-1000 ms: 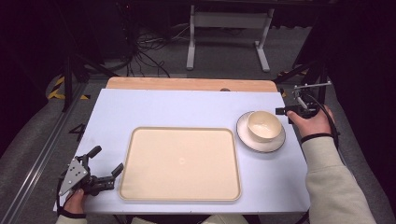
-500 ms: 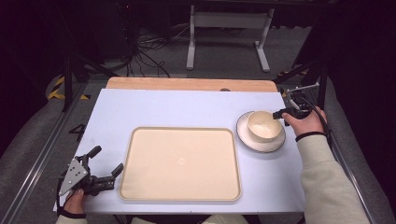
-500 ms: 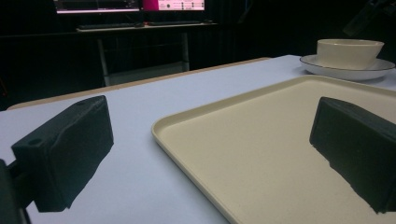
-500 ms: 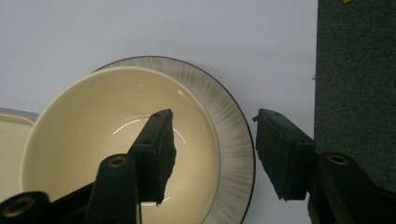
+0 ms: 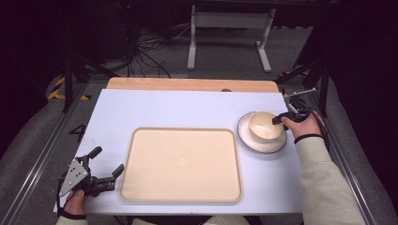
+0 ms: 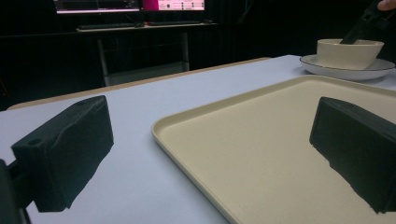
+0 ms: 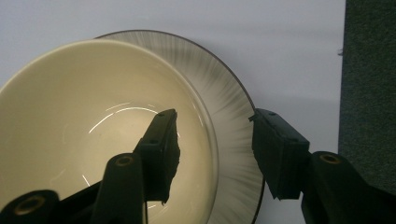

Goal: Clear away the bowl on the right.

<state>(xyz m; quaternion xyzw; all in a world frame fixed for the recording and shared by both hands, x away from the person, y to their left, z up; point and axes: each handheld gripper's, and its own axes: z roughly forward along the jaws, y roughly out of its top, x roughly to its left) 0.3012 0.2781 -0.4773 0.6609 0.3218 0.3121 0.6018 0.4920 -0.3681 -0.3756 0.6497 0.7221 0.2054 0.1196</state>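
Note:
A cream bowl [image 5: 264,126] sits on a white plate [image 5: 248,138] at the right of the pale blue table. My right gripper [image 5: 278,119] is open and straddles the bowl's right rim [image 7: 211,140]: one jaw hangs inside the bowl, the other outside, over the plate [image 7: 233,121]. A large cream tray [image 5: 180,164] lies empty in the middle. My left gripper [image 5: 109,161] rests open at the front left, just beside the tray's left edge [image 6: 187,140]. The bowl [image 6: 349,51] and plate [image 6: 348,72] show far off in the left gripper view.
A wooden strip [image 5: 187,84] runs along the table's far edge. Metal rails flank the table on both sides. Beyond it stand a white stand [image 5: 230,33] and loose cables on the floor. Bare table lies behind the tray.
My right gripper has come down and left from beside the plate, so that its jaws now straddle the bowl's rim. The left gripper has stayed put.

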